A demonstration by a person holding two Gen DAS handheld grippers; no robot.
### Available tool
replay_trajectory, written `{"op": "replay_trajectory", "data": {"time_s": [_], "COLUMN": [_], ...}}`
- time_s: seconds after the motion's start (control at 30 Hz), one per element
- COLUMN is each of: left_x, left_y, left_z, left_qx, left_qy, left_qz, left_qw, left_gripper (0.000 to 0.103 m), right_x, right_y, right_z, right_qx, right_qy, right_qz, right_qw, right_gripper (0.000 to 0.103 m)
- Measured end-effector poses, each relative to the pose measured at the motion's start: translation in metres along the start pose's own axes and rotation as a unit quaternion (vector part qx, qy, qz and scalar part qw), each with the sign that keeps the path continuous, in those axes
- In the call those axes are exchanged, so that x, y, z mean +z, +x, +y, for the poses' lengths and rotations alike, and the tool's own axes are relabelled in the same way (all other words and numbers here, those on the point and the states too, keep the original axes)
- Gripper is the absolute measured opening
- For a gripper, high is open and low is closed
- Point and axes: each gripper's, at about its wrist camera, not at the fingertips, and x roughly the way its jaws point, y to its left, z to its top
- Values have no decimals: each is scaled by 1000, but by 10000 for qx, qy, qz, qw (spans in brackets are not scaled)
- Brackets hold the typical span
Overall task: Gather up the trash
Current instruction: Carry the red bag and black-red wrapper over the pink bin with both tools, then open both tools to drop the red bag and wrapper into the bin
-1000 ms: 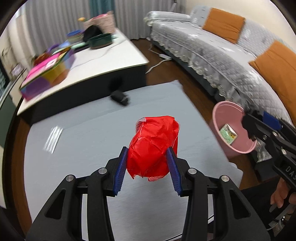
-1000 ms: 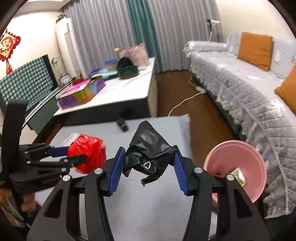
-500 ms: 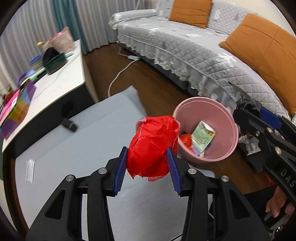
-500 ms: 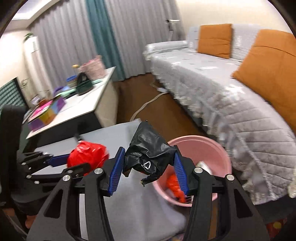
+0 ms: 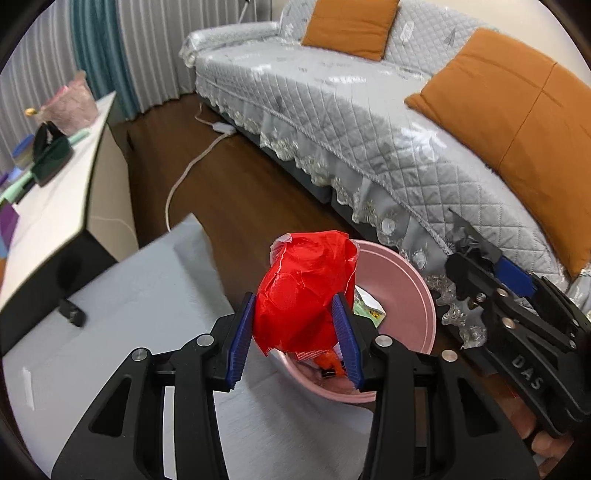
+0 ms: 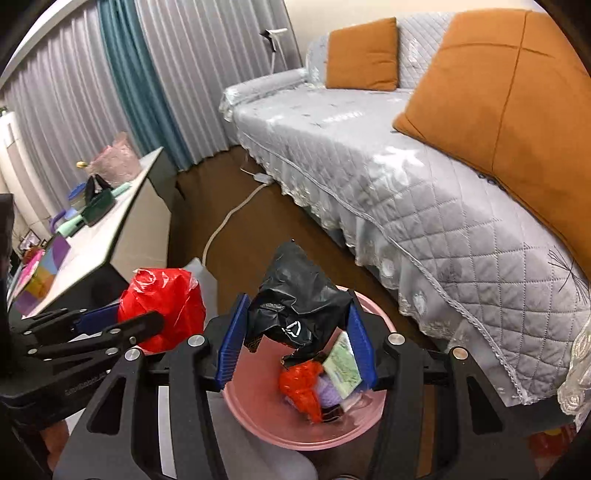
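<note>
both loads hang over the pink bin [image 6: 380, 417], ready to drop: left gripper [image 5: 295, 332] jaws clamp a red bag [image 5: 303, 291], right gripper [image 6: 295, 341] jaws a black bag [image 6: 299, 299].

You have two grippers: the left gripper [image 5: 295, 341] and the right gripper [image 6: 297, 345]. You see two crumpled bags, one red bag [image 5: 304, 291] and one black bag [image 6: 299, 299], one pink bin [image 6: 306, 428], and two orange cushions [image 5: 349, 26].
</note>
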Motion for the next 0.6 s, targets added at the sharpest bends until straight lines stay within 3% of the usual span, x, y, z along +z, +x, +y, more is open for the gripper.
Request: {"op": "replay_trajectory", "data": {"time_s": [0.33, 0.6], "left_x": [-4, -2], "left_y": [63, 72], "left_z": [-18, -23], "left_qx": [-156, -142], "left_qy": [-34, 72], "left_qz": [486, 531], "left_qw": [9987, 9985], "left_gripper": [42, 43], "right_x": [-7, -9], "right_y": [28, 42], "right_z": [-27, -26], "right_qx": [-193, -267], "right_qy": [173, 101], "right_qz": [395, 615], "right_qw": [9989, 9977], "right_gripper": [52, 53]}}
